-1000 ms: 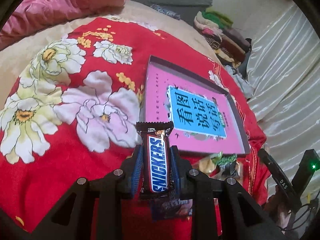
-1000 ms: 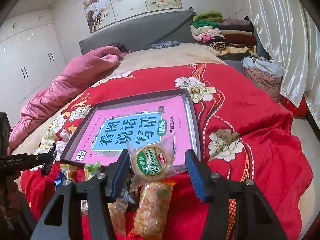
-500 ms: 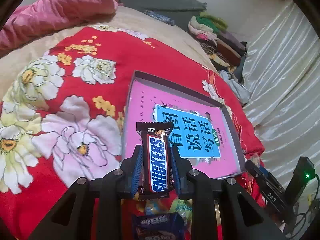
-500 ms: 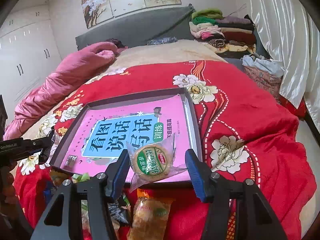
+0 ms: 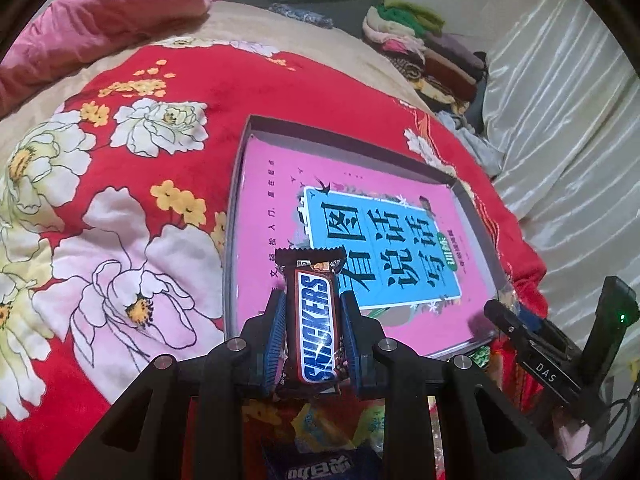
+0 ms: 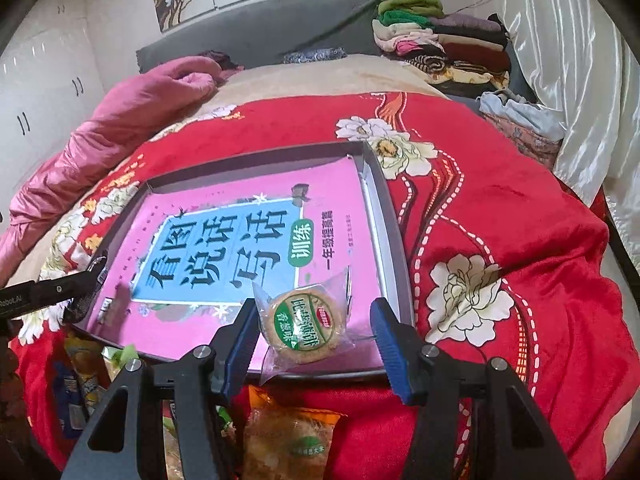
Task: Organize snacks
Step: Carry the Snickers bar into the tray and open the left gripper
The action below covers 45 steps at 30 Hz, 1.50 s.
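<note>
The left tool (image 5: 314,322) pinched a Snickers bar (image 5: 316,320) upright between its blue pads, poised over the near edge of a grey tray (image 5: 236,184) lined with a pink book cover (image 5: 276,200). The right tool (image 6: 316,334) held a clear-wrapped round biscuit (image 6: 306,326); only its left pad visibly touched the wrapper, so the grip could not be confirmed. More snack packets (image 6: 286,440) lay at 6 o'clock. Beyond, at 12 o'clock, the bed's red floral blanket (image 6: 500,208) ran to a pink quilt (image 6: 132,116) and folded clothes (image 6: 440,40).
</note>
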{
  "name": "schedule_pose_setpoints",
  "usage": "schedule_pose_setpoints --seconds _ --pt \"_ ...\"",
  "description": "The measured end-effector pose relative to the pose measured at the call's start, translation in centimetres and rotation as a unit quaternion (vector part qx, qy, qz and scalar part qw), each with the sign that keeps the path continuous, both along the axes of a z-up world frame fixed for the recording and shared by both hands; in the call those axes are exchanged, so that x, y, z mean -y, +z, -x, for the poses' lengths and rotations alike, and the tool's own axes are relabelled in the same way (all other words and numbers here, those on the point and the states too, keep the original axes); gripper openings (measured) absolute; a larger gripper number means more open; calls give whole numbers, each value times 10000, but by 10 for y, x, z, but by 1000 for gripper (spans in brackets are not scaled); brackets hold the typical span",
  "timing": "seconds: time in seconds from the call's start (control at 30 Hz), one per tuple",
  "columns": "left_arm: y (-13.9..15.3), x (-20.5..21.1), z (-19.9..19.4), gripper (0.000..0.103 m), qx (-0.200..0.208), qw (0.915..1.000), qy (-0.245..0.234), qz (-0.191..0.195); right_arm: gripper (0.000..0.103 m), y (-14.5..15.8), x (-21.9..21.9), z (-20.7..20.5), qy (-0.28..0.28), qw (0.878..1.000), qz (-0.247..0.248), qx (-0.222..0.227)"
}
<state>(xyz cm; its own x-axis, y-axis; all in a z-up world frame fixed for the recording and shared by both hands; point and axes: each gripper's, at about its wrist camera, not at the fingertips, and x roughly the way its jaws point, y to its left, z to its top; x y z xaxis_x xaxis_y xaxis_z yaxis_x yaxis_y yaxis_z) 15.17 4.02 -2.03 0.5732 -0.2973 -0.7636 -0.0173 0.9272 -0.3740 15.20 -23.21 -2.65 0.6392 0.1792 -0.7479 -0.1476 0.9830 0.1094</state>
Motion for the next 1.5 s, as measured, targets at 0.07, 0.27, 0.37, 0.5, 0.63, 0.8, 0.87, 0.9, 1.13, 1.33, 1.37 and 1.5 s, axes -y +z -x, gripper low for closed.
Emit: schedule_pose_setpoints --seconds 0.07,0.27,0.37,0.5,0.63,0.8,0.87,0.9,1.13,1.33,1.37,1.5 --pt "-3 2 -1 28 -43 10000 -37 -36 57 -1 -1 -1 8 10000 41 -16" --pt "-11 3 -4 28 -158 9997 -65 -169 57 -6 -3 -3 24 9998 179 -91" --pt "-14 4 -4 28 -183 9996 -72 -220 57 -6 -4 -3 32 9997 232 -93" --pt "-15 6 -4 28 -170 9994 -110 -288 57 -8 -6 -6 34 9996 247 -113" --pt "-15 5 -5 28 -165 9994 -132 -278 57 -10 -8 -10 28 9994 314 -150" --pt "-15 6 -5 28 -174 9993 -160 -273 58 -9 -7 -9 -1 9995 283 -140" --pt "-15 6 -5 28 -187 9993 -181 -262 59 -8 -6 -9 -7 9996 267 -130" --pt "-16 6 -5 28 -187 9993 -187 -266 59 -7 -6 -9 -11 9996 263 -119" --pt "-15 6 -5 28 -177 9993 -195 -266 60 -7 -7 -9 -10 9995 299 -113" --pt "-15 5 -4 28 -174 9994 -185 -220 61 -7 -9 -12 -34 9993 364 -104" --pt "-15 5 -4 28 -175 9994 -186 -216 61 -7 -9 -11 -42 9992 379 -94" --pt "-14 5 -3 28 -167 9994 -193 -216 67 -3 -7 -10 -106 9994 334 -22"
